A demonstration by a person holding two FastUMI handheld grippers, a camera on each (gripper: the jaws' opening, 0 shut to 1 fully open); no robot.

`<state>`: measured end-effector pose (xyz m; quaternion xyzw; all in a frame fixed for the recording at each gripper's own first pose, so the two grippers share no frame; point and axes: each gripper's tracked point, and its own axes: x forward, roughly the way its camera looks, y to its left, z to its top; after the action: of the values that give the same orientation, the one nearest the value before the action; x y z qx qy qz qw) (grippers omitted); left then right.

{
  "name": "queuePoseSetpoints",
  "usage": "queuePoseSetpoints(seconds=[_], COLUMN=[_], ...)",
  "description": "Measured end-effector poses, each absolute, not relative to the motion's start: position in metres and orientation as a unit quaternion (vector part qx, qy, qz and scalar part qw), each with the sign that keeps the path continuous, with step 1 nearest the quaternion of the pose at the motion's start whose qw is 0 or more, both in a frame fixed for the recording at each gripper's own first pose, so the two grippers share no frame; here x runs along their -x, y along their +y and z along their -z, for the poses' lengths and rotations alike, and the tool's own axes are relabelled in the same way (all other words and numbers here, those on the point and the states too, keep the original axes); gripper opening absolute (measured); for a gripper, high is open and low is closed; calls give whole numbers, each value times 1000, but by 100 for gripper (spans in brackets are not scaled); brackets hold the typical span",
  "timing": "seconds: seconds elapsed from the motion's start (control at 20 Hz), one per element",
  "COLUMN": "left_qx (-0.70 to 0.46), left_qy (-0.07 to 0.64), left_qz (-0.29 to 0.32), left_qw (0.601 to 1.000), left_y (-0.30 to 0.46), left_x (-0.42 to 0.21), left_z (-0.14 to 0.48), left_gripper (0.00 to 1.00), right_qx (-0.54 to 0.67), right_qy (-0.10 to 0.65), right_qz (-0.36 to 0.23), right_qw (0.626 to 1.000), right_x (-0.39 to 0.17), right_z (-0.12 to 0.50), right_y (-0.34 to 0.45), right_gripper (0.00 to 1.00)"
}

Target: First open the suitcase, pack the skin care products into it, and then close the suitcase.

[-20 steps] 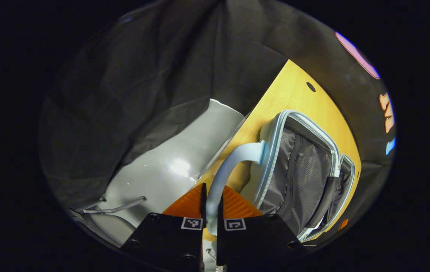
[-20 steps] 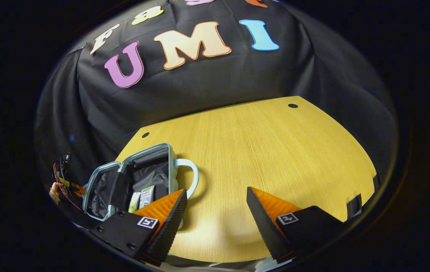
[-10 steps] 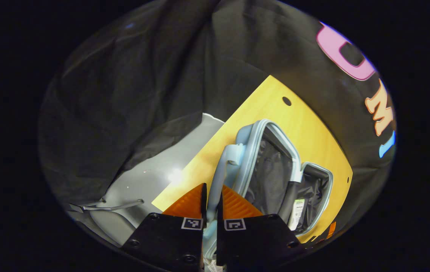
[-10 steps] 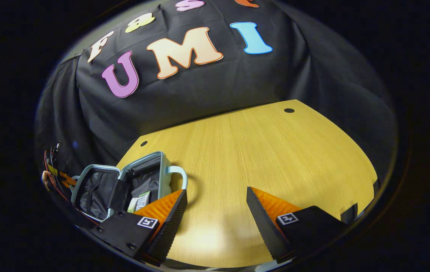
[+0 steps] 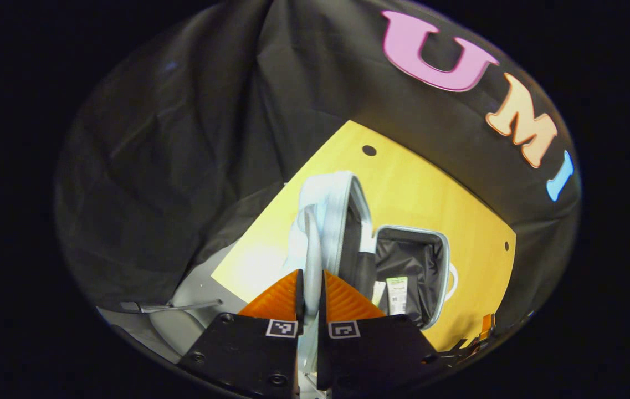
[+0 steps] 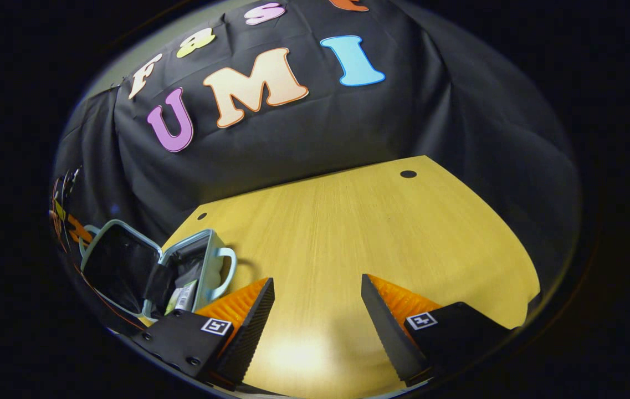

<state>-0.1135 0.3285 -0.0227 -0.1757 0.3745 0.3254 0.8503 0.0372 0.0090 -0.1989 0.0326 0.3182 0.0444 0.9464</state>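
Note:
A small pale-blue suitcase (image 5: 411,260) with a dark lining lies open on the wooden table (image 5: 409,188). My left gripper (image 5: 310,288) is shut on the lid's handle (image 5: 310,244), and the lid (image 5: 331,216) stands raised, nearly on edge. Skin care products (image 5: 395,293) lie in the bottom half. In the right gripper view the suitcase (image 6: 154,271) sits at the far left with its lid (image 6: 112,266) tilted up and a tube (image 6: 184,296) inside. My right gripper (image 6: 317,302) hangs open over bare table, to the right of the case.
The table (image 6: 381,233) stretches wide to the right of the suitcase, with small round holes (image 6: 408,174) near its back corners. Black cloth walls close in behind and at the left. A grey floor (image 5: 193,321) with a cable lies beyond the table's left edge.
My left gripper has swung the lid up by its handle from lying flat to nearly upright over the bottom half. My right gripper has drifted slightly, staying open.

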Motion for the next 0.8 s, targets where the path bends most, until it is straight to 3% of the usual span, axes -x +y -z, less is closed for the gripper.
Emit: queuePoseSetpoints(seconds=[0.05, 0.3, 0.55, 0.8], left_qx=[165, 115, 99, 75], left_qy=[375, 374, 389, 431], left_qz=[-326, -314, -243, -179], left_qw=[852, 865, 883, 881], left_y=[316, 247, 164, 100], left_x=[108, 70, 11, -46], left_z=[20, 7, 20, 73], left_gripper=[9, 6, 6, 6], right_qx=[-28, -1, -5, -10], right_qy=[318, 315, 303, 298], right_qz=[-48, -65, -71, -56], right_qw=[946, 947, 950, 953], right_x=[-39, -37, -42, -37], right_z=[198, 194, 183, 188], right_y=[1, -42, -73, -97], right_gripper=[98, 98, 98, 98])
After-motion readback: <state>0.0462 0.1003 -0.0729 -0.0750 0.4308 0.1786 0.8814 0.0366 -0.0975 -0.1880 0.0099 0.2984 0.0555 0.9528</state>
